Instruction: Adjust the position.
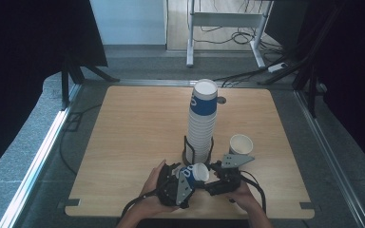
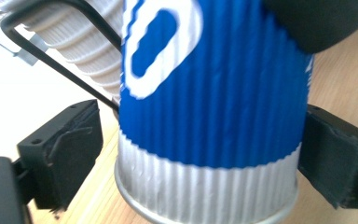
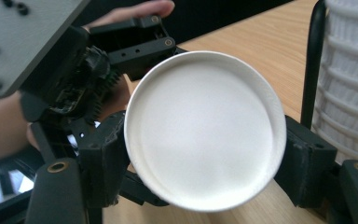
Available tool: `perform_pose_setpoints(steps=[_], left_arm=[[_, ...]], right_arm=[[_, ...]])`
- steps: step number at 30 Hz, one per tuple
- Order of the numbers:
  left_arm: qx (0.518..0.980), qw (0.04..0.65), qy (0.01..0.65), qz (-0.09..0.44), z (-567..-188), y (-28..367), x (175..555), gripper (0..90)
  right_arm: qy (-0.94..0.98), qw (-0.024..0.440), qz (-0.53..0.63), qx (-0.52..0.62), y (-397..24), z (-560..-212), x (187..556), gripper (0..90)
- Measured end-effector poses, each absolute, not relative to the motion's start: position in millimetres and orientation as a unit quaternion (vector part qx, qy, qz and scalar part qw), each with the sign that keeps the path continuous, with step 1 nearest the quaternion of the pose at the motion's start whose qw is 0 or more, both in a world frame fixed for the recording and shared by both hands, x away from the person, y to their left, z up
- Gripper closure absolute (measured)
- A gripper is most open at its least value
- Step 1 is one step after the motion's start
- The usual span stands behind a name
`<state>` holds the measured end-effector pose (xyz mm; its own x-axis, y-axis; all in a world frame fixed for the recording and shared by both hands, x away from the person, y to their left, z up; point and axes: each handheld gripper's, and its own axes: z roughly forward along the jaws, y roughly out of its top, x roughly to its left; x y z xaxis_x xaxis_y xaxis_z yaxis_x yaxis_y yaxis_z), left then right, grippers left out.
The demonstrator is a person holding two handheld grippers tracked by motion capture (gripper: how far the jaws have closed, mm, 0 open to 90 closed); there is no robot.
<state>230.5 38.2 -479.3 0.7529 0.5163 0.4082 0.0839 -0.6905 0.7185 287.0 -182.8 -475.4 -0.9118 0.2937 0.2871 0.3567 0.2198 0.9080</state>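
Ribbed blue-white paper cup (image 2: pixel 209 116) lies sideways, both grippers' jaws pinching it: left gripper (image 1: pixel 183 183) base, right gripper (image 1: pixel 214 178) round rim.

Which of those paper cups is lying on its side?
The blue-and-white cup held between the two grippers, near the person's hands. The lone cup and the stack stand upright.

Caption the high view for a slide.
Two handheld grippers hold a paper cup sideways before a tall cup stack.
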Motion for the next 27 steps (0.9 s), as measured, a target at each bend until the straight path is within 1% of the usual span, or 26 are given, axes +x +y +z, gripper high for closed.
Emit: perform_pose_setpoints(steps=[4, 6, 9, 11, 13, 24, 27], left_arm=[[0.865, 0.377, 0.173, 0.283, -477.4, 42.8, 231.9, 4.1], [0.867, 0.38, 0.167, 0.276, -478.2, 42.9, 231.7, 4.4], [0.868, 0.383, 0.159, 0.272, -479.5, 42.2, 230.6, 9.2], [0.869, 0.383, 0.154, 0.271, -479.8, 42.0, 230.0, 14.7], [0.871, 0.382, 0.151, 0.27, -479.7, 41.7, 229.6, 16.5], [0.876, 0.37, 0.141, 0.275, -481.1, 41.9, 230.1, 18.7], [0.878, 0.363, 0.138, 0.279, -481.5, 42.2, 230.9, 18.8]], right_arm=[[-0.765, 0.052, -0.609, -0.203, -187.3, -476.4, 286.7, 27.3], [-0.767, 0.054, -0.608, -0.195, -187.4, -476.5, 286.2, 27.3], [-0.771, 0.051, -0.607, -0.187, -186.5, -476.6, 284.9, 27.3], [-0.772, 0.047, -0.605, -0.189, -186.8, -476.8, 285.0, 27.3], [-0.772, 0.048, -0.604, -0.191, -187.8, -476.8, 285.4, 27.2], [-0.78, 0.044, -0.594, -0.195, -186.9, -477.9, 284.5, 26.1], [-0.786, 0.031, -0.584, -0.199, -186.6, -477.3, 283.7, 22.5]])
